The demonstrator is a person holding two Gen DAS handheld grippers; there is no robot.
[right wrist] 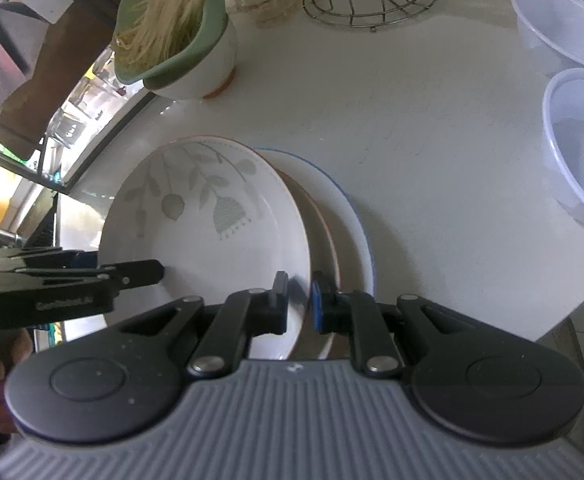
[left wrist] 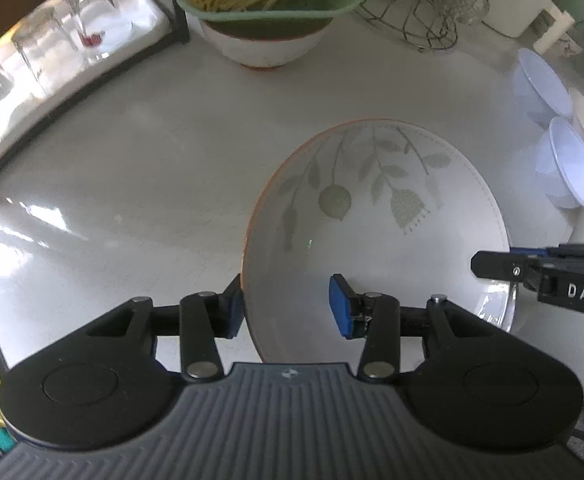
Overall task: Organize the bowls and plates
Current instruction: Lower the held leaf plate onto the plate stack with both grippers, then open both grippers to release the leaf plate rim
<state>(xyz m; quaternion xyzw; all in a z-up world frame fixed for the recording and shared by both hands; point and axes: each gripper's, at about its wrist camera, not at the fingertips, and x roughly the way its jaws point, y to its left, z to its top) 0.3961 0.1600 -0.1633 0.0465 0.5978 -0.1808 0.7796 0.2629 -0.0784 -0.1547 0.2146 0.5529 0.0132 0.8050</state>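
Two blue pads of the left gripper (left wrist: pixel 288 306) sit apart in the left wrist view, one on each side of the leaf plate's (left wrist: pixel 375 236) rim, not squeezing. The plate is tilted over the white table (left wrist: pixel 132 184). In the right wrist view the right gripper (right wrist: pixel 297 306) is pinched on the plate's other edge (only a thin gap shows). Beside it lie a blue-rimmed plate (right wrist: pixel 347 216) and two clear bowls (right wrist: pixel 579 148)

bare counter (left wrist: pixel 132 184) left — plastic bowls (right wrist: pixel 579 140) right
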